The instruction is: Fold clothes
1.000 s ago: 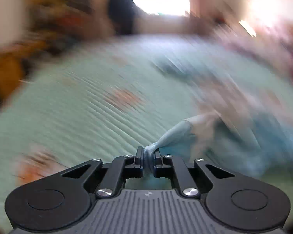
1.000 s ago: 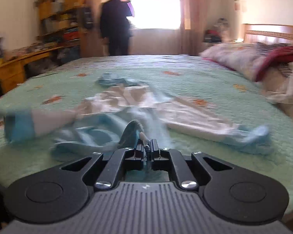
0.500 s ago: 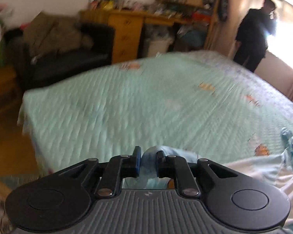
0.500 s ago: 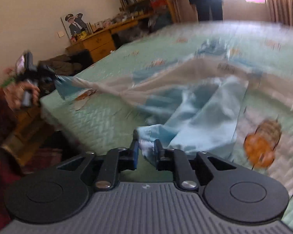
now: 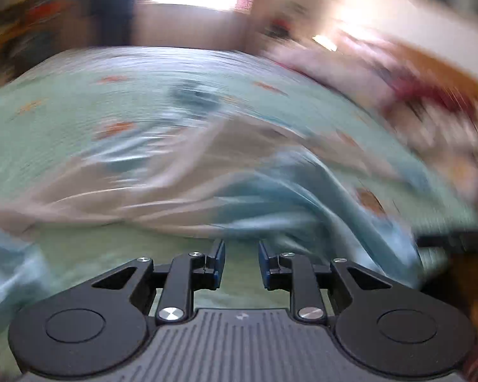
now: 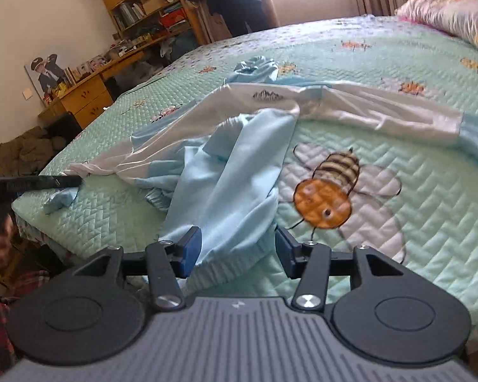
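Both grippers are letting go right now. The right gripper (image 6: 237, 251) has its jaws spreading wide, and the pale blue hem of the top (image 6: 226, 172) lies loose in the gap between them, no pad pressing on it. The left gripper (image 5: 240, 262) is opening too, narrower, with nothing between its jaws, just green quilt showing through; that view is badly smeared, so I can't say more about the cloth ahead of it. The top itself, white with blue panels and cuffs, lies on the bed (image 6: 414, 210), and it's far from folded: the body is bunched and twisted toward the near edge, one sleeve (image 6: 398, 117) runs out flat to the right, the other trails left toward the corner of the mattress where a blue cuff (image 6: 60, 200) sits close to the drop. So I'd call this early going, the garment laid down but not yet smoothed, and every fold is still to come. Room to work looks generous: open quilt stretches beyond and to the right of the top, pillows (image 6: 446, 16) well off at the far end. The tight side is the left corner and the near edge, where cloth could slide off.
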`<state>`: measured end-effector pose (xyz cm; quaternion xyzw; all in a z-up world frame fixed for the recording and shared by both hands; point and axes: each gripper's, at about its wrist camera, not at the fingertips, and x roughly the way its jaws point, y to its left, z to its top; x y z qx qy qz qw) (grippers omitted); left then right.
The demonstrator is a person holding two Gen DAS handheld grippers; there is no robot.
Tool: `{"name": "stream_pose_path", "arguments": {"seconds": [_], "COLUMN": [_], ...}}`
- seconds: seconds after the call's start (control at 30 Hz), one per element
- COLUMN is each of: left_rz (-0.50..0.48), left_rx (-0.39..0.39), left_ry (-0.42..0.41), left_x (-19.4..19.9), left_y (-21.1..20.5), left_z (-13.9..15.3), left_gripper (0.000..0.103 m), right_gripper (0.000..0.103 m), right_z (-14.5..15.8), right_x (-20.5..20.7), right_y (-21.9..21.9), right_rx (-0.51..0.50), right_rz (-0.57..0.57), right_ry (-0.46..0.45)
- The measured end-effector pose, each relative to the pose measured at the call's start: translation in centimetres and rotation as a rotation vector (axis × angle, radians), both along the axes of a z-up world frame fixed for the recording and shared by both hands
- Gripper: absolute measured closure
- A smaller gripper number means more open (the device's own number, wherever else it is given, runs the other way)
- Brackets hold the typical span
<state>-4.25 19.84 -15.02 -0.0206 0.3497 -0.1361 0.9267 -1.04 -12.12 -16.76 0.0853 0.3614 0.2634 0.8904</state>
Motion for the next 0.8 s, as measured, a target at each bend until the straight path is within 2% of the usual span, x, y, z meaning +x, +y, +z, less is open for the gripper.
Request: {"name": "stream_pose_path", "arguments": {"seconds": [0.07, 0.13, 0.23, 0.4, 0.57, 0.8], "left_rz": [-0.078, -0.108, -0.160, -0.158, -0.184, -0.193], "left_rx": [0.062, 0.136, 0.185, 0.263, 0.292, 0.280], "left_ry": [0.000, 0.001, 0.020, -0.004, 0.015, 0.044], "left_x": [0.5, 1.8, 3.1, 4.6, 6.0, 5.4], "left_y": [-2.5, -4.4, -5.7, -7.0, -6.8, -6.1], "left_z": [-1.4, -2.5, -3.4, -4.2, -4.4, -4.9], "left_gripper": [0.078, 0.078, 0.078, 0.078, 0.076, 0.071], "right_gripper": [0.050, 0.049, 0.049, 0.048, 0.048, 0.046], "right_z": [-0.4, -0.7, -0.7, -0.9, -1.3, -1.4], "right_x": [0.2, 0.2, 0.2, 0.4, 0.7, 0.8], "right_y": [0.3, 0.4, 0.3, -0.4, -0.9, -1.2], "right_rx": [0.006, 0.018, 0.028, 0.044, 0.066, 0.063], "right_rz": [0.000, -0.002, -0.003, -0.031, -0.055, -0.059], "right_ry": [0.002, 0.007, 0.014, 0.028, 0.045, 0.045]}}
